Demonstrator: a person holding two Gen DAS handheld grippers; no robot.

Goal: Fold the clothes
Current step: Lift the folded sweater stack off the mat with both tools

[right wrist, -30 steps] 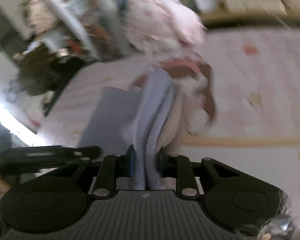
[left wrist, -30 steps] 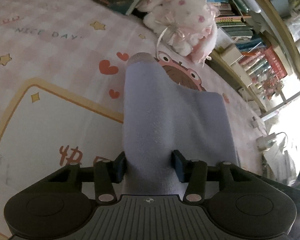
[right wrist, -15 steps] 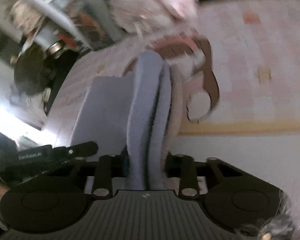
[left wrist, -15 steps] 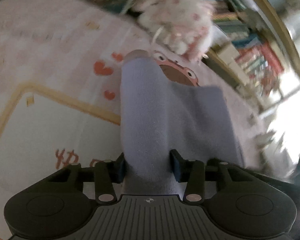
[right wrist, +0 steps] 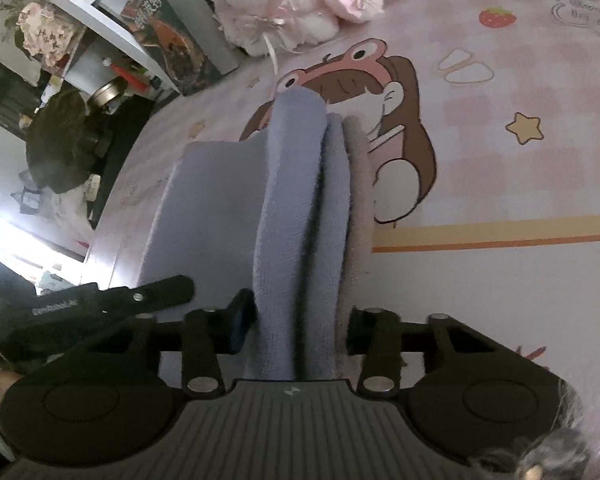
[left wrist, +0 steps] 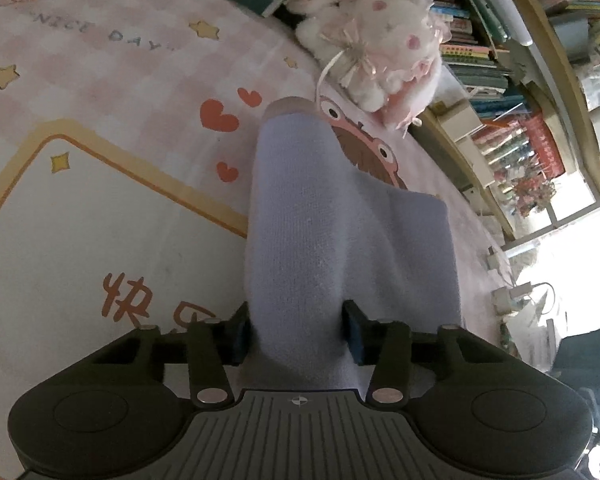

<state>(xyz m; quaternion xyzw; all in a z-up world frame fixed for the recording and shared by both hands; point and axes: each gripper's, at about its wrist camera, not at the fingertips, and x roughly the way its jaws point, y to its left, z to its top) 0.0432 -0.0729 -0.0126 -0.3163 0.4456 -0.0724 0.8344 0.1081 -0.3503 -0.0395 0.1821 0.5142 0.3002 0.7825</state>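
A pale lilac fleece garment [left wrist: 300,240] lies folded on the pink cartoon bedspread [left wrist: 100,80]. A thick ridge of it runs up into my left gripper [left wrist: 296,328], whose pads press on it from both sides. In the right wrist view the same garment [right wrist: 300,208] shows three stacked layers running between the fingers of my right gripper [right wrist: 300,324]. The right jaws stand apart, with the layers loose between them. A flat folded part [right wrist: 212,208] spreads to the left. The other tool's black handle [right wrist: 100,300] is at the lower left.
A pink and white plush toy [left wrist: 380,48] sits at the bed's far edge, also in the right wrist view [right wrist: 284,4]. Bookshelves [left wrist: 500,80] crammed with books stand behind it. A large book [right wrist: 172,40] leans by the shelf. Bright window light at one side.
My right gripper's jaws have spread apart around the folded layers, which were pinched tight a second ago. The left gripper's hold looks unchanged.
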